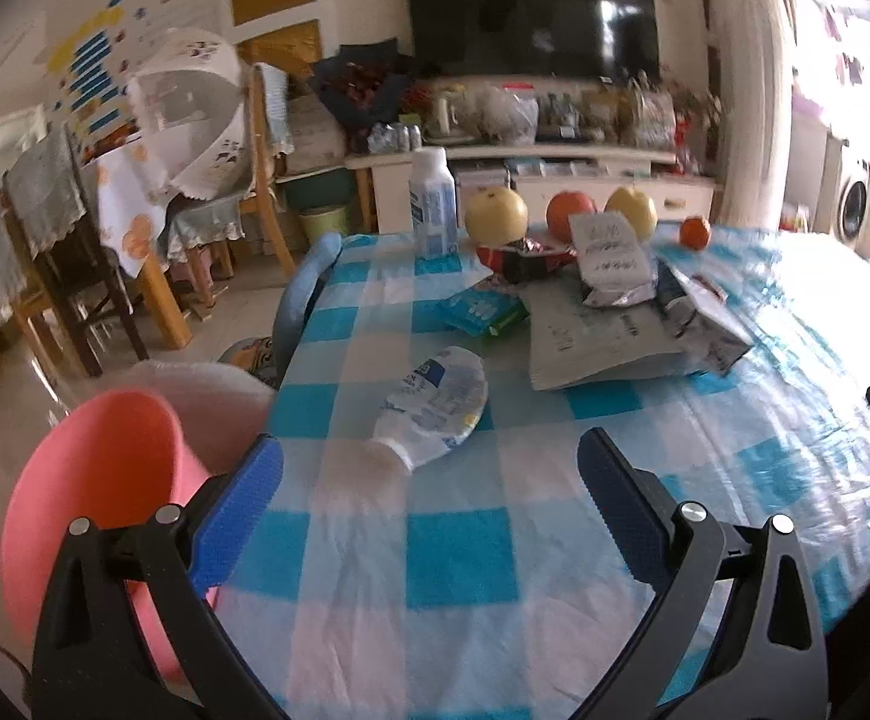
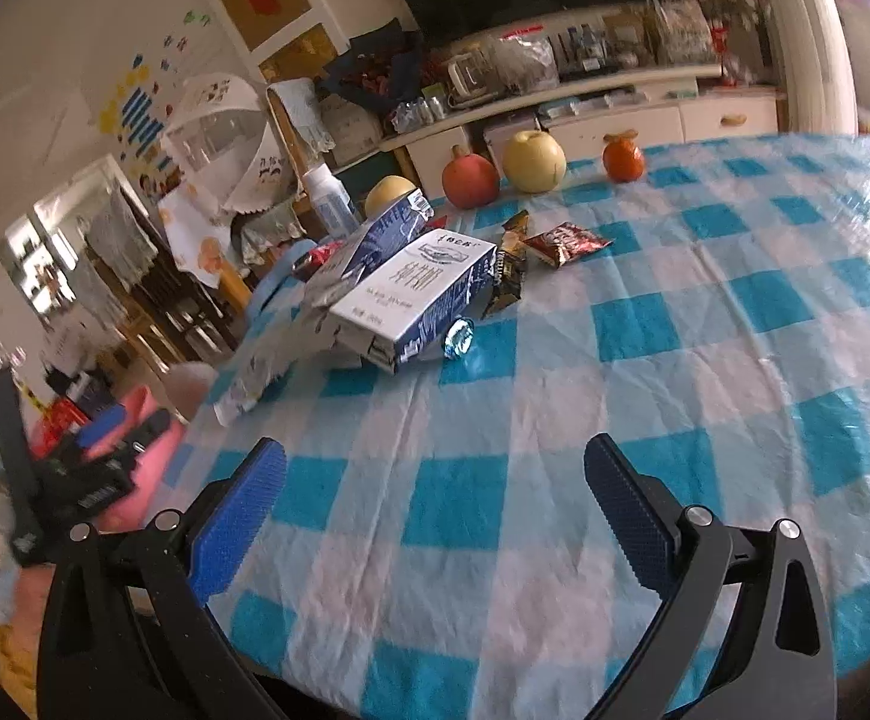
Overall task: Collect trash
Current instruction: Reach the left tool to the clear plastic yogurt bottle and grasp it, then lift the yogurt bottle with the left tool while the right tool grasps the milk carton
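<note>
A crushed white plastic bottle [image 1: 435, 405] lies on the blue-checked tablecloth [image 1: 465, 546], just beyond my open left gripper [image 1: 429, 468]. A pink bin [image 1: 93, 480] stands off the table's left edge, beside the left finger. Farther back lie a green wrapper [image 1: 483, 311], a flattened carton [image 1: 603, 336] and a silver snack bag [image 1: 612, 258]. In the right wrist view my right gripper [image 2: 435, 468] is open over bare cloth [image 2: 555, 420]. Ahead of it sit milk cartons [image 2: 417, 294], a blue cap [image 2: 459, 336] and snack wrappers [image 2: 564, 243].
Fruit stands along the far table edge: pears [image 1: 495, 213], a pomegranate [image 1: 570, 213], an orange [image 1: 694, 232]. An upright white bottle [image 1: 433, 204] stands at the far left. Chairs [image 1: 303, 288] and a dining table [image 1: 135, 228] fill the floor to the left.
</note>
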A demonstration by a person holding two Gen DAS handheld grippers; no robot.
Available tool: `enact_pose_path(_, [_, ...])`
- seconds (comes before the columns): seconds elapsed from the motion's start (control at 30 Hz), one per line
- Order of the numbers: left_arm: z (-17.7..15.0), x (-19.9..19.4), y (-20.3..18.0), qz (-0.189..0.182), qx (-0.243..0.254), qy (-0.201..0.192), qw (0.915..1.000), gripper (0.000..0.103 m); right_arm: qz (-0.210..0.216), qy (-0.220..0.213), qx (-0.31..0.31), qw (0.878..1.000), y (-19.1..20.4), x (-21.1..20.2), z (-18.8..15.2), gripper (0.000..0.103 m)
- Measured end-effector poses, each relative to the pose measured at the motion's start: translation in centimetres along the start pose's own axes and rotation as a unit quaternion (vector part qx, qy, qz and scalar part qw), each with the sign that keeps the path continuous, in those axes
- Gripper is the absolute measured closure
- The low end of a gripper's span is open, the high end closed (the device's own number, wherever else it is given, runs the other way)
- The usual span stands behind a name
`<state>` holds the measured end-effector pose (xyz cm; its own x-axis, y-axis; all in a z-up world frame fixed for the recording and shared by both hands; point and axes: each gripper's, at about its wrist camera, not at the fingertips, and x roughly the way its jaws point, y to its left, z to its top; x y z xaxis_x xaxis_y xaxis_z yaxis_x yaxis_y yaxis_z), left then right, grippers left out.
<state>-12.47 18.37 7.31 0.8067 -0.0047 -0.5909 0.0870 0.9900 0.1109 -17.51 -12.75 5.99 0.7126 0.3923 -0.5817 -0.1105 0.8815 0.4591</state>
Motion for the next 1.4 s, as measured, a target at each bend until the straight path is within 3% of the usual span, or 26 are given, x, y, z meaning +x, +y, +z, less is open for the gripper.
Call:
enact_pose_path(0.23, [1.2,4.7,0.4,-0.011,0.016,0.035,0.9992,0.004,0.051,0.009,0.073,0.996,-1.7,3.3,2.6,0.004])
enact_pose_path(0.57, [1.5,9.4,0.6,-0.015,0.021,0.086,0.996,0.004,0.101,0.022,0.095,0.99,-1.1,8.7,5.5,0.006])
enact_pose_path(0.77, [1.3,10.9,0.8,-0.003,0.026,0.119,0.9926,0.004,0.104,0.032,0.092,0.99,-0.6,11.3,6.6,0.006])
enact_pose_path(0.83, [1.2,11.4,0.8,-0.003,0.024,0.131,0.9911,0.007,0.102,0.035,0.088,0.99,-0.4,12.1,6.7,0.006])
enact_pose_path(0.9, [1.2,11.7,0.6,-0.006,0.026,0.136,0.9904,0.016,0.096,0.039,0.077,0.992,0.0,12.8,6.9,0.008])
enact_pose_path(0.97, [1.2,11.7,0.3,-0.01,0.025,0.135,0.9905,0.023,0.084,0.048,0.064,0.993,0.4,13.4,7.0,0.02])
enact_pose_path(1.1, [1.4,11.7,-0.2,-0.018,0.016,0.137,0.9903,0.032,0.07,0.057,0.05,0.995,0.5,13.9,7.1,0.024])
enact_pose_path(1.17, [1.4,11.6,-0.8,-0.028,0.019,0.138,0.9899,0.033,0.063,0.062,0.05,0.995,0.3,13.8,7.2,0.027])
enact_pose_path(1.33, [1.2,10.8,-2.5,-0.059,0.045,0.135,0.988,0.033,0.0,0.074,0.03,0.997,-0.4,13.9,7.5,0.027])
enact_pose_path(1.4, [1.4,10.8,-2.6,-0.049,0.049,0.129,0.9893,0.032,-0.004,0.076,0.027,0.997,-0.7,14.0,7.5,0.027])
